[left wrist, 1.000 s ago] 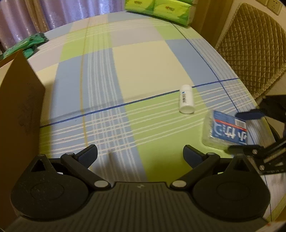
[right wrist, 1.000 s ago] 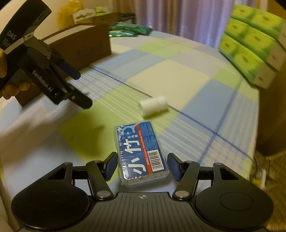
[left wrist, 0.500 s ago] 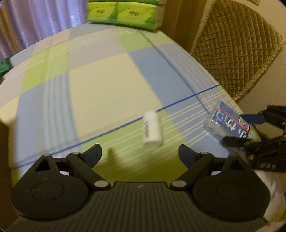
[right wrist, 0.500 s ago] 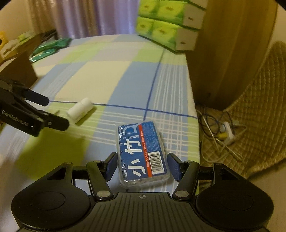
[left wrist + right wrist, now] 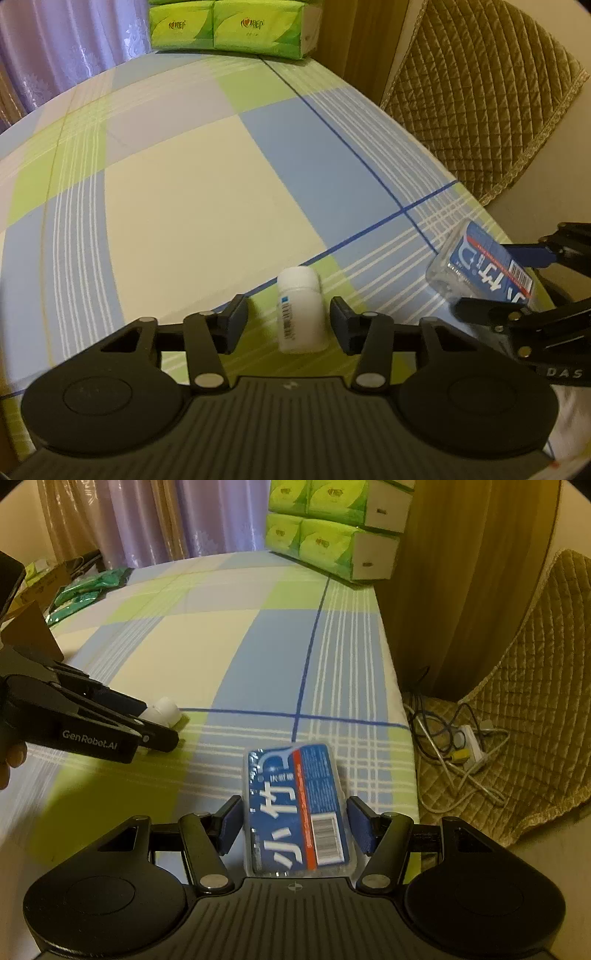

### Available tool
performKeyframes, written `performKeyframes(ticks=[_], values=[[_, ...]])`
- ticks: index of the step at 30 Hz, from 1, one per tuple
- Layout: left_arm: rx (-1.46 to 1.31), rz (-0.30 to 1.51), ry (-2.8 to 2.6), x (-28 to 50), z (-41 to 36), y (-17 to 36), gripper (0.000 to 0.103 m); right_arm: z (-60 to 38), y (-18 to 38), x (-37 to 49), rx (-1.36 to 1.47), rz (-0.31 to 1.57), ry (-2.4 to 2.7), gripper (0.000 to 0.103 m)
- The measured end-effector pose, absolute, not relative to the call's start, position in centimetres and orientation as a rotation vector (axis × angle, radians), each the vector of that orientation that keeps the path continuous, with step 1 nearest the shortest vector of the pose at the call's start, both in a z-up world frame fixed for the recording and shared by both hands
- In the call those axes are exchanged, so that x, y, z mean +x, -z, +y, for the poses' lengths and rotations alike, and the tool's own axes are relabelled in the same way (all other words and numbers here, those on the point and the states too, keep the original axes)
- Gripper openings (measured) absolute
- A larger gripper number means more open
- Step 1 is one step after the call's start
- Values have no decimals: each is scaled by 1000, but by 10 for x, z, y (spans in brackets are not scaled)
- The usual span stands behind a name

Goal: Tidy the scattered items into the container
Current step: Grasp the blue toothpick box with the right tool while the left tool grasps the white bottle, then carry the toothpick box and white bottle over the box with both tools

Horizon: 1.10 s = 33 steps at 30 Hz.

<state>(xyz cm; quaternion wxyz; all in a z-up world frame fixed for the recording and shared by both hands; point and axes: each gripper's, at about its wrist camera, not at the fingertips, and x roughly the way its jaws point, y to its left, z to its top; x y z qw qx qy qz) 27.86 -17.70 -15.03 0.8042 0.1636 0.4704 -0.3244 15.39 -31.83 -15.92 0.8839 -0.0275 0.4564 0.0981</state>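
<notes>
A small white bottle (image 5: 301,310) with a barcode label is lying on its side between the left tool's (image 5: 289,320) spread fingers. A flat clear box with a blue label (image 5: 297,812) is sitting between the right tool's (image 5: 294,823) fingers, gaps showing either side.

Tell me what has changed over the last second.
The left gripper swung right and closed in on the small white plastic bottle, which now lies between its open fingers, ungrasped. The right gripper stays open around the blue-labelled clear plastic box. Bottle and box have not shifted on the checked tablecloth.
</notes>
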Motion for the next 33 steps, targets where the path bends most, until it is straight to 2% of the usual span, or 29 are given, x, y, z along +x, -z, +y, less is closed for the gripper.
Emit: performKeyframes(ticks=[1,3,16,33], values=[[361,1001,699,277,-178,150,36,-316,160,155,-67,950,-202,58],[370,996,713,274,-179,149,22,-314,161,157,-84,956,-200,58],[372,1046,676,257,-163,145,22,-307,164,152,-108,971,-213,55],[252,1099,622,196,-96,133,22,-273,151,105,-32,1010,-356,55]])
